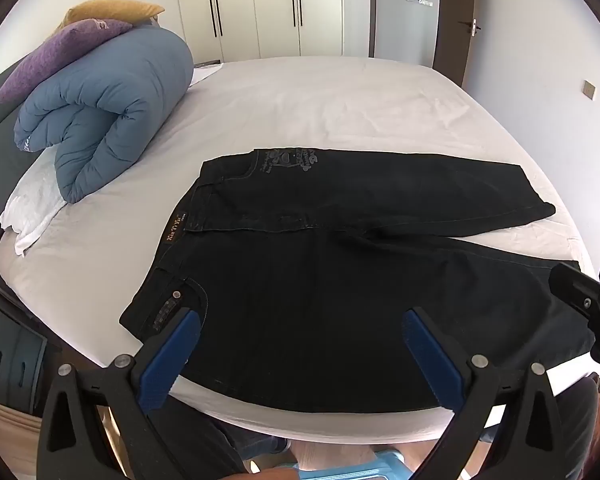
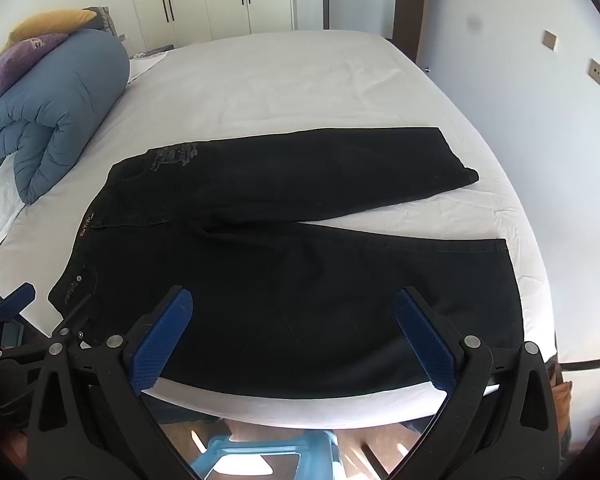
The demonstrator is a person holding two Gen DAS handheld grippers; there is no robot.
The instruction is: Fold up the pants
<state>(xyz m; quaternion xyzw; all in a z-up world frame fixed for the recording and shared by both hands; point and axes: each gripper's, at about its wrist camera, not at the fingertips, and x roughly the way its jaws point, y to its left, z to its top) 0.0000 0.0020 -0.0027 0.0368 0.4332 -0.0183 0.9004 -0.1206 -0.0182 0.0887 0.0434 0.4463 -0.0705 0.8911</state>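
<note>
While the black jeans (image 1: 340, 280) lie spread flat on the white bed (image 1: 300, 100), both grippers hover at their near edge. The left gripper (image 1: 300, 344) and right gripper (image 2: 294, 328) gape wide, holding nothing.

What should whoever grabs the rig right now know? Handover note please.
Left gripper: open, holding nothing, over the near edge of the pants, toward the waist.
Right gripper: open, holding nothing, over the near leg.
Pants: black, spread flat on the bed, waist to the left, legs apart in a V to the right.
Done: laid out only, no fold yet.
Left: every fold. Probably bring one leg over the other first.
</note>
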